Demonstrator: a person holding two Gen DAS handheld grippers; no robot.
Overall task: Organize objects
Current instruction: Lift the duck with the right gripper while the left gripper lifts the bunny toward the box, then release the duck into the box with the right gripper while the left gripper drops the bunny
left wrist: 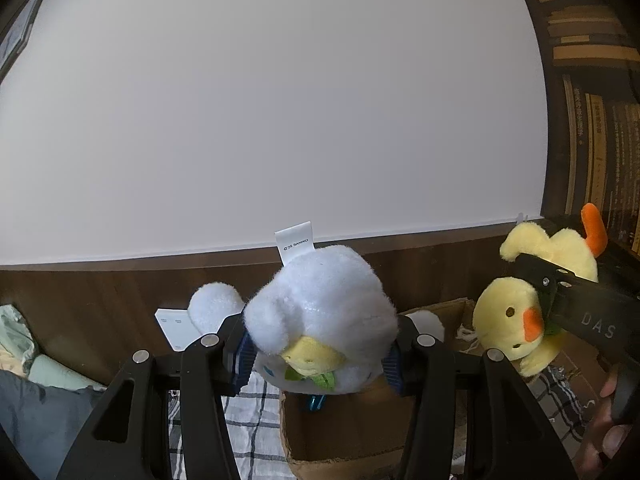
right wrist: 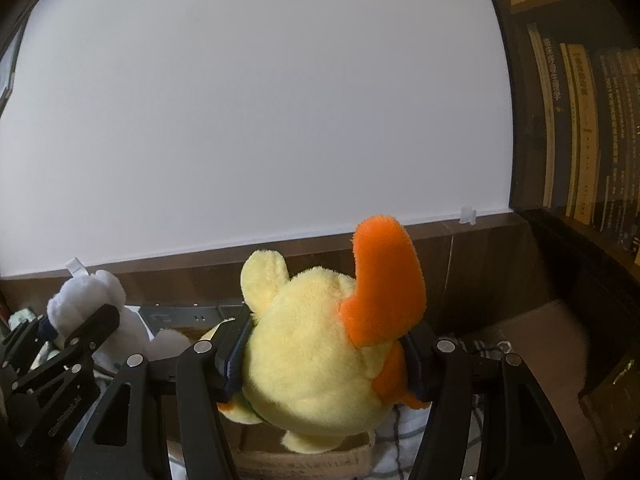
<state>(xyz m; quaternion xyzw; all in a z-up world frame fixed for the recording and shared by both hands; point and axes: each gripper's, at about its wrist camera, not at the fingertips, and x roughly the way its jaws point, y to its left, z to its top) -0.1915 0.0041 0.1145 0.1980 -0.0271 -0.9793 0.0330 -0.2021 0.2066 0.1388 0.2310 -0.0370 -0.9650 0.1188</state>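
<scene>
- The left gripper (left wrist: 320,354) is clamping a white plush toy (left wrist: 324,304), its blue-padded fingers (left wrist: 244,354) pressing into the toy's two sides, so the jaws are open only as wide as the toy's body.
- The white plush toy is hanging above an open cardboard box (left wrist: 340,432), with a white sewn label (left wrist: 294,246) sticking up from its top and a yellow face with green leaves showing at its underside.
- The right gripper (right wrist: 324,360) is squeezing a yellow plush toy (right wrist: 316,356) from both sides, its jaws held apart by the toy's round body.
- The yellow plush toy is pointing one orange foot (right wrist: 384,280) up toward the wall, and in the left wrist view its face with an orange beak (left wrist: 534,324) is showing on the right side of the scene.
- The two toys are being held side by side in the air, near each other but apart, white on the left and yellow on the right.
- A checked cloth (left wrist: 256,420) is lying under the box, and a white wall (left wrist: 280,100) is filling the far side.
- A bookshelf (right wrist: 580,120) with book spines is standing at the far right.
</scene>
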